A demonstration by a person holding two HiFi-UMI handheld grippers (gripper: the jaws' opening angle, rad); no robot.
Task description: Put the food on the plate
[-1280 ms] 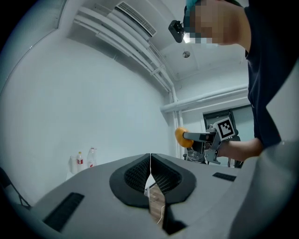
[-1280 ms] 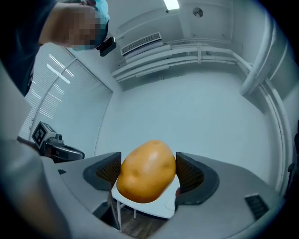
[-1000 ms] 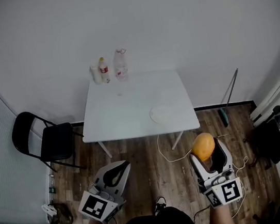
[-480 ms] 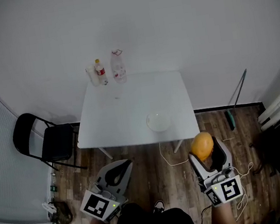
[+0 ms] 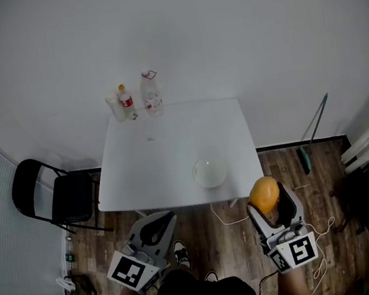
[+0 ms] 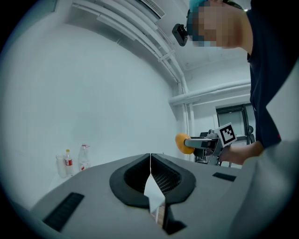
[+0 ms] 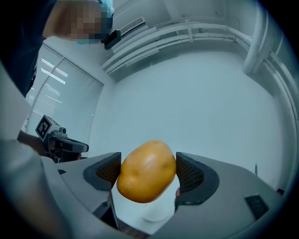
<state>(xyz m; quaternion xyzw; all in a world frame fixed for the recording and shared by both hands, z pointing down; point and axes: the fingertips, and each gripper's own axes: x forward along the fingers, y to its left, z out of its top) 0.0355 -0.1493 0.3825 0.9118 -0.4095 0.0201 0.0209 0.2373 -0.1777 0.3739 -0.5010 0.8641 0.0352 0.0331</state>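
My right gripper [image 5: 269, 201] is shut on a yellow-brown potato [image 5: 264, 194], held over the wooden floor just short of the white table's [image 5: 166, 160] front right corner. The right gripper view shows the potato [image 7: 146, 171] wedged between both black pads, with the plate [image 7: 154, 211] below it. A small white plate [image 5: 210, 172] sits near the table's front edge, right of centre. My left gripper [image 5: 156, 224] is shut and empty, low at the front left, below the table's front edge. In the left gripper view its jaws [image 6: 150, 161] meet in a thin line, and the potato [image 6: 182, 143] shows far right.
Two bottles [image 5: 150, 95] and a small cup [image 5: 115, 108] stand at the table's far left corner. A black folding chair [image 5: 58, 196] is left of the table. A white cable [image 5: 230, 213] lies on the floor by the front right leg. A broom-like tool [image 5: 311, 132] leans at the right wall.
The table and plate have come nearer in the head view as the person stepped forward. Both grippers keep their pose; the potato stays held.
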